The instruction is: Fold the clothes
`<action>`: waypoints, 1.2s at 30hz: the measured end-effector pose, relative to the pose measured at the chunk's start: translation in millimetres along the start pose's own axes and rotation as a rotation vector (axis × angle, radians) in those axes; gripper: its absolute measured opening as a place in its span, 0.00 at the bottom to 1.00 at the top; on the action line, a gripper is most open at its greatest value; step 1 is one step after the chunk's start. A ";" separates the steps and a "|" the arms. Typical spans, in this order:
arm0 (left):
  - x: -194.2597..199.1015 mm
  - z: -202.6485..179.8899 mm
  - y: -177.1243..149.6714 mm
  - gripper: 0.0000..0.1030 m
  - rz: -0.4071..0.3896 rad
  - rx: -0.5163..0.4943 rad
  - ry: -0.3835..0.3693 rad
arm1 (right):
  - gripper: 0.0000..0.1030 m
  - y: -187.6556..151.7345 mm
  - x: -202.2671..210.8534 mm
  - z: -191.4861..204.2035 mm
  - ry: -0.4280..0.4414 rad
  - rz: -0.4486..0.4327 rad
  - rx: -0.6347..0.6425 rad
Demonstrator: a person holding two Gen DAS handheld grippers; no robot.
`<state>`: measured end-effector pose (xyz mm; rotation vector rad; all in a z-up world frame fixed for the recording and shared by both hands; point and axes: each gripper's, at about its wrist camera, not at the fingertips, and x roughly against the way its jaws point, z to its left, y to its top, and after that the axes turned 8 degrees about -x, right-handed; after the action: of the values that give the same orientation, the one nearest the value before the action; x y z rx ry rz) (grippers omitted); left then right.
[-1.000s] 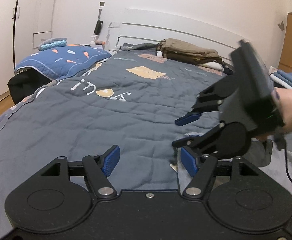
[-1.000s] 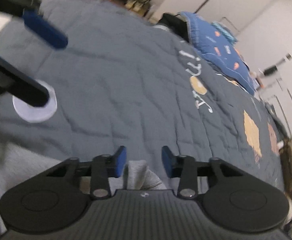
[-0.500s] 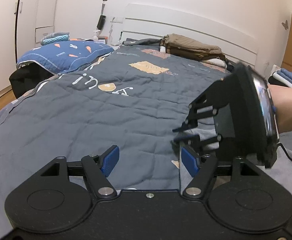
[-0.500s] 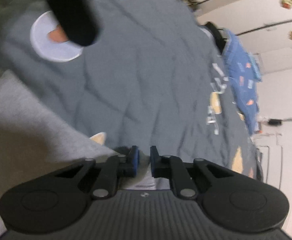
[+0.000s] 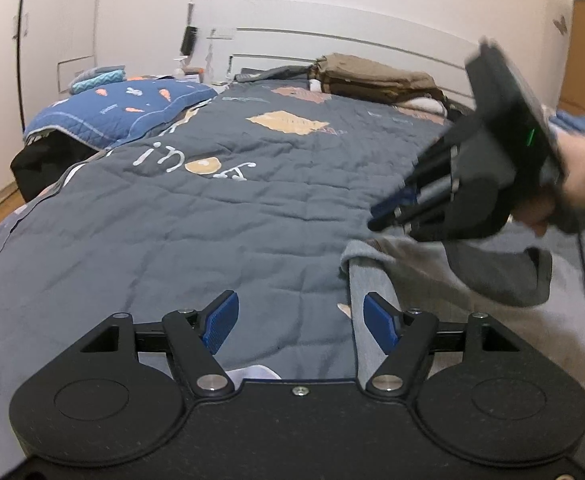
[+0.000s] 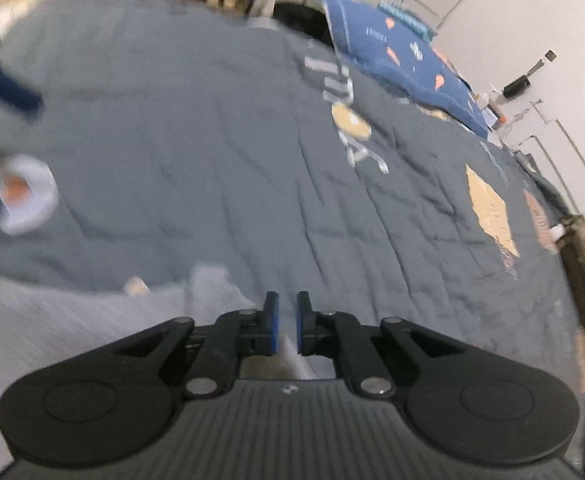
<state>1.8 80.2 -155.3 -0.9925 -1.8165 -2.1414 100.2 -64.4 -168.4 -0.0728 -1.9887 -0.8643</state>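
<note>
Both jaws differ: right gripper (image 6: 286,322) pinches grey garment (image 5: 376,276); left gripper (image 5: 298,322) spread, empty.

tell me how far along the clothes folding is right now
Barely started. Done: a folded brown stack sits by the headboard. In hand: the right gripper, jaws just closed, pinches an edge of the grey garment, which lies unfolded and rumpled on the quilt. The left gripper hangs open, holding nothing. Left: every fold on this garment.
</note>
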 end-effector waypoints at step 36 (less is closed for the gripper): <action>-30.3 -41.1 -21.7 0.08 0.257 -0.101 -0.374 | 0.02 2.3 -24.6 6.1 -0.044 0.160 0.025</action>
<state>-1.8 38.9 -192.1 -1.6456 -1.6178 -2.0085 110.4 -52.1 -188.3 -0.2351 -2.0039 -0.7402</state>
